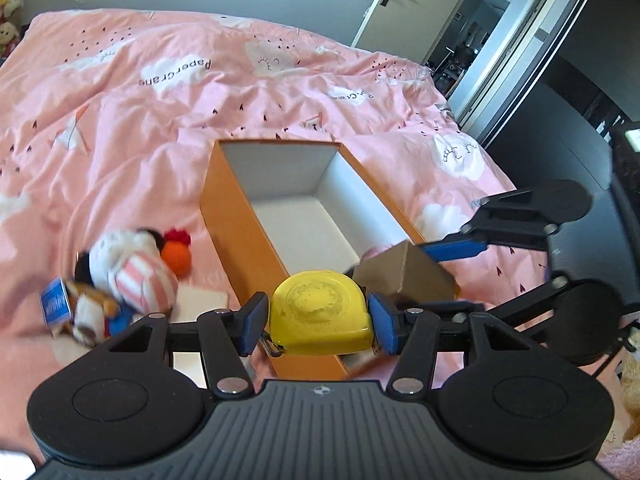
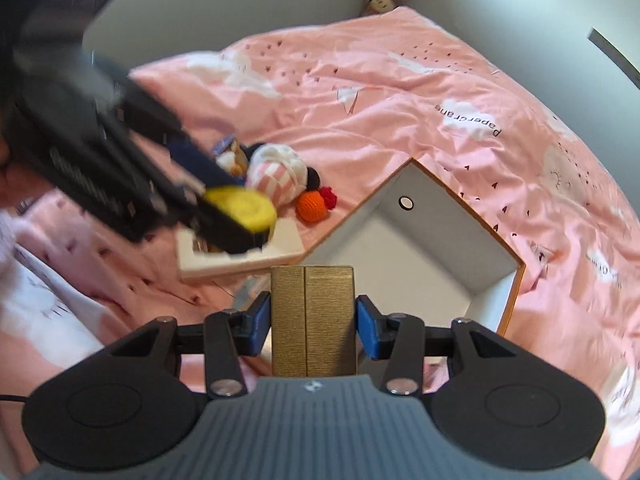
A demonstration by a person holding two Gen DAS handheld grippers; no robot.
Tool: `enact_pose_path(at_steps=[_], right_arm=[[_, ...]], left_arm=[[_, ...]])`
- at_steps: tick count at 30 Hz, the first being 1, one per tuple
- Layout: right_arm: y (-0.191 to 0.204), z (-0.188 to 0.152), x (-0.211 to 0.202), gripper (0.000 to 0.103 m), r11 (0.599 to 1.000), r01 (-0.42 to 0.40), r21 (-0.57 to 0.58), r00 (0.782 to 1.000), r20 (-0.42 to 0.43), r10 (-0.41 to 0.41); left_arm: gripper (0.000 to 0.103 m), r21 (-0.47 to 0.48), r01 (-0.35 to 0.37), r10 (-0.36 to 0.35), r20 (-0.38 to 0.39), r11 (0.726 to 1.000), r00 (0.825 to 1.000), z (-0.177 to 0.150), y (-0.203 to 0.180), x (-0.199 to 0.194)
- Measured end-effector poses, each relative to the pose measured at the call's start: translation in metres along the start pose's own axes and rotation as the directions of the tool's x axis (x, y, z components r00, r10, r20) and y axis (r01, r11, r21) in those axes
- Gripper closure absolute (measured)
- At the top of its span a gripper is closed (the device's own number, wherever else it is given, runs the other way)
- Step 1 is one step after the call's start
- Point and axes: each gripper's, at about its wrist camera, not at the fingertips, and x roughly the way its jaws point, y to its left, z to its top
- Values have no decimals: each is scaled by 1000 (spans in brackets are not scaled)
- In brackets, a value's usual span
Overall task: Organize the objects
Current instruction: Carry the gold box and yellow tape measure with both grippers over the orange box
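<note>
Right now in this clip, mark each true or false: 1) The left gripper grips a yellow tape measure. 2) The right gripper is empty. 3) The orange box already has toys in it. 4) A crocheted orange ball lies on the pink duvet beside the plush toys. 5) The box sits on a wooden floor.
1) True: the left gripper is clamped on the yellow tape measure.
2) False: the right gripper holds a small gold box between its pads.
3) False: the orange box shows only its bare white inside.
4) True: the crocheted orange ball lies on the pink duvet next to the plush toys.
5) False: the box rests on the duvet.
</note>
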Motion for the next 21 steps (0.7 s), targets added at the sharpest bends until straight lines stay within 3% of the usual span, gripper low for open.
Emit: enact_pose_path(at_steps=[12, 21], right_arm=[[-23, 6, 74, 56, 960, -156, -232, 988, -54, 148], [-23, 6, 117, 56, 876, -201, -438, 978, -44, 203]], left_arm=[[40, 26, 4, -3, -37, 1000, 999, 41, 9, 33], [40, 36, -19, 22, -71, 999, 997, 61, 11, 64]])
